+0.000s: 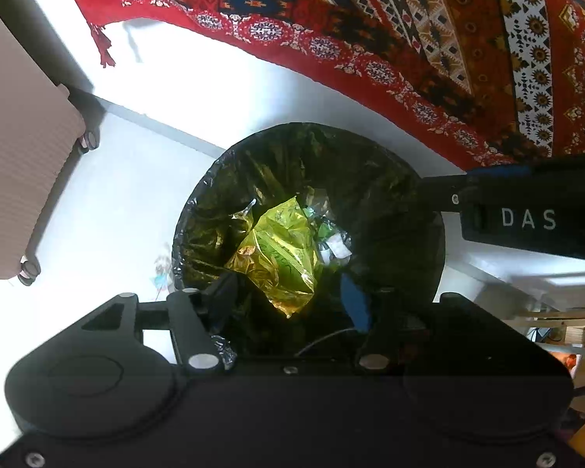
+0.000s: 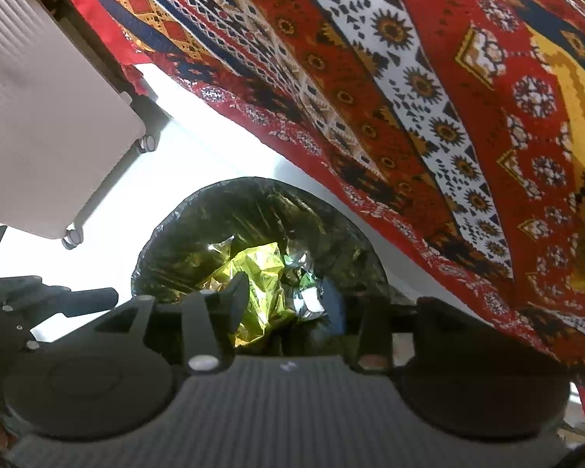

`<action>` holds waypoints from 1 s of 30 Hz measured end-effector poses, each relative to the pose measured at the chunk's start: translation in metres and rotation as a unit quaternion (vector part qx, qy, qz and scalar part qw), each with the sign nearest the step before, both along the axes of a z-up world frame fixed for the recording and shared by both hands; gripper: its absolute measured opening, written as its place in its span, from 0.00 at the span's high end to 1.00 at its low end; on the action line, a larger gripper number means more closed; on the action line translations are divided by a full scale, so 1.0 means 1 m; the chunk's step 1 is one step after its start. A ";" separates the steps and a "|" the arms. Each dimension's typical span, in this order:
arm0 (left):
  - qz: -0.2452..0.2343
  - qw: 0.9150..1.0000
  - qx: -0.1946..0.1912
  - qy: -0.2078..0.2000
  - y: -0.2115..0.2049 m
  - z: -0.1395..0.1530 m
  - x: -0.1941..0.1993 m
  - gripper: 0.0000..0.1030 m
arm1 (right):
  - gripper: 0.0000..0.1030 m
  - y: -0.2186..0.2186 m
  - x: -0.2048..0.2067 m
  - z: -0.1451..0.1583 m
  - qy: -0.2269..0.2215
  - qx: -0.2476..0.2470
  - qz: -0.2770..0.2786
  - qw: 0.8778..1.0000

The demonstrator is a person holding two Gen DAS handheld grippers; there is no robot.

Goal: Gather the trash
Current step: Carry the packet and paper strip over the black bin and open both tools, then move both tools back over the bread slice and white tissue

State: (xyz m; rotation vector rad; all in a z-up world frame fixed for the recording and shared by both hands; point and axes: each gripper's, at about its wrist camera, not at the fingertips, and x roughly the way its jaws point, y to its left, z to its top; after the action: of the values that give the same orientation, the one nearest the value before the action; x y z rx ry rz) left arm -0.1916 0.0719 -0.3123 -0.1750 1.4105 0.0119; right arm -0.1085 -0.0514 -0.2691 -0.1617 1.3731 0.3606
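A round bin with a black liner (image 1: 374, 167) stands on the white floor below both grippers. Inside lies a crumpled yellow-green foil wrapper (image 1: 280, 249) beside silver and green scraps (image 1: 331, 241). My left gripper (image 1: 290, 298) hangs over the bin's mouth, pointing down, open, its fingers apart and pressing on nothing. In the right wrist view the same bin (image 2: 199, 226) and wrapper (image 2: 261, 284) show beneath my right gripper (image 2: 286, 300), which is also open and holds nothing. The right gripper's body (image 1: 526, 218) reaches in over the bin's right rim.
A beige ribbed suitcase on wheels (image 1: 19, 163) (image 2: 50, 117) stands to the left of the bin. A red patterned rug (image 1: 409, 39) (image 2: 409, 97) lies beyond and to the right. Wooden slats (image 1: 557, 323) sit at the right edge.
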 end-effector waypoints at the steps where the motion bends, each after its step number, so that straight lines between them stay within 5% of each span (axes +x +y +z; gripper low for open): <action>1: 0.000 1.000 0.000 0.000 -0.001 0.001 0.000 0.44 | 0.43 -0.001 0.000 0.001 -0.001 0.001 -0.001 1.000; 16: 0.001 1.000 0.017 -0.019 -0.009 0.028 0.003 0.31 | 0.42 -0.012 0.002 0.029 -0.017 0.014 -0.014 1.000; 30: -0.001 0.996 0.034 -0.088 -0.015 0.099 0.028 0.27 | 0.41 -0.032 0.011 0.097 -0.069 0.042 -0.028 0.996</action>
State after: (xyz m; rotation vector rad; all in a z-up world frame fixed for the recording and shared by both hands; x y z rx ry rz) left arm -0.1632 0.0565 -0.2136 -0.1153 1.2332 0.0427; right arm -0.0975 -0.0835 -0.1718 -0.0764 1.2221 0.3535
